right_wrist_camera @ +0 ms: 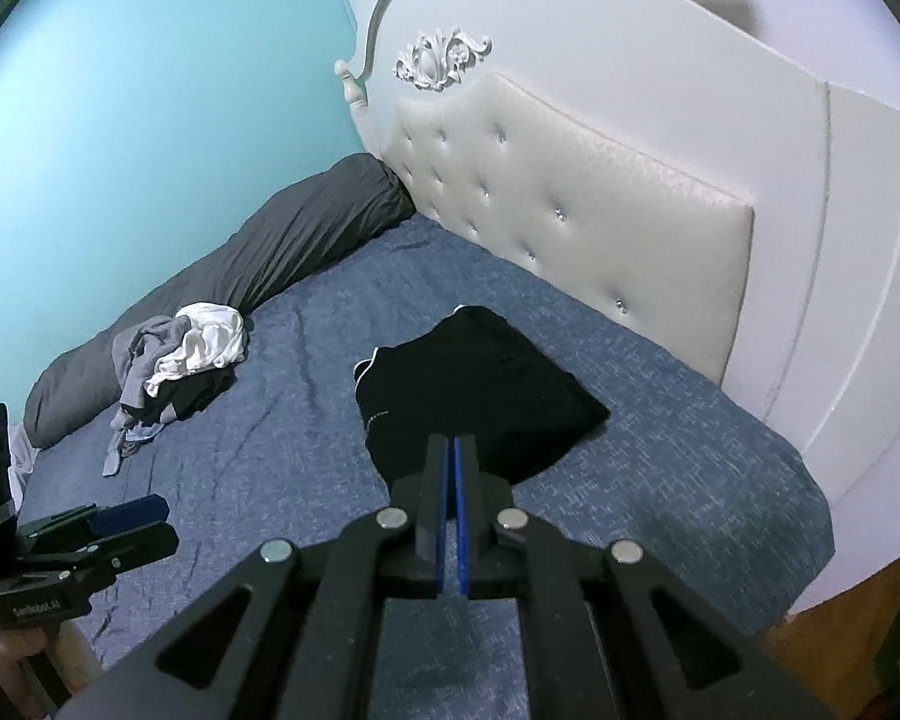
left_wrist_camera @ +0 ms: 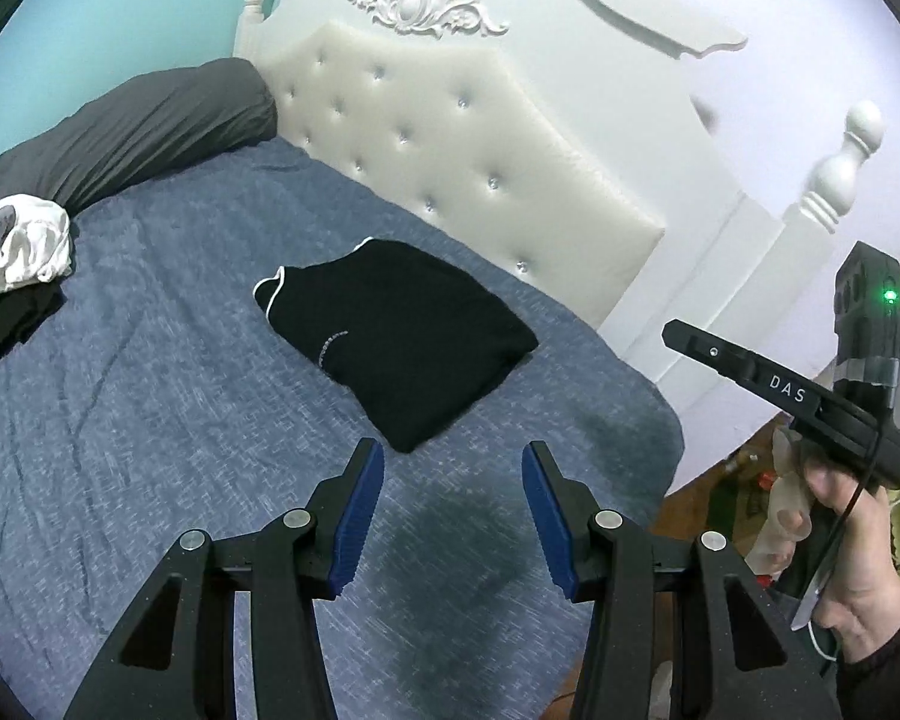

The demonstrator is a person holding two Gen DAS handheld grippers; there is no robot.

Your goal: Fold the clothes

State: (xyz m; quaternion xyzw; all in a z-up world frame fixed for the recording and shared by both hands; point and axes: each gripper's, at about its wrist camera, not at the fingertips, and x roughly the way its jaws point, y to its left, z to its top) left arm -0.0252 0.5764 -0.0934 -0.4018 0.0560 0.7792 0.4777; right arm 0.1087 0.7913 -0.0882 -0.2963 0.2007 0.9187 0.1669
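While I hold both tongs above the near part of the bed, my left gripper (left_wrist_camera: pixel 453 468) has its 2 blue-padded jaws standing apart with nothing between them, only blue bedspread (left_wrist_camera: pixel 150 390) showing through the gap. My right gripper (right_wrist_camera: pixel 451 450) has its jaws pressed together, pad against pad, and no cloth is caught in them.

Just beyond both grippers lies the folded black garment (left_wrist_camera: pixel 402 348), a flat, roughly square bundle with thin white piping along its far left edge. It rests on the bedspread near the headboard side, apart from both tongs.

Far to the left sits a loose pile of unfolded clothes (right_wrist_camera: pixel 180 366): a white piece on top, grey fabric beside it, and dark pieces underneath. This pile touches the long dark grey pillow (right_wrist_camera: pixel 270 258), which runs along the teal wall (right_wrist_camera: pixel 150 120) at the far left edge of the bed.

To the right, a white headboard (left_wrist_camera: pixel 462 138) stands with a cream tufted panel studded with small shiny buttons, and a carved ornament above it. A white bedpost (left_wrist_camera: pixel 840 168) with a round finial rises at its right end.

Seen from the left wrist view, my right hand (left_wrist_camera: pixel 852 552) grips the black handle of its tool at the right edge, with a small green light glowing on it. Nothing lies between the tongs and the folded garment.
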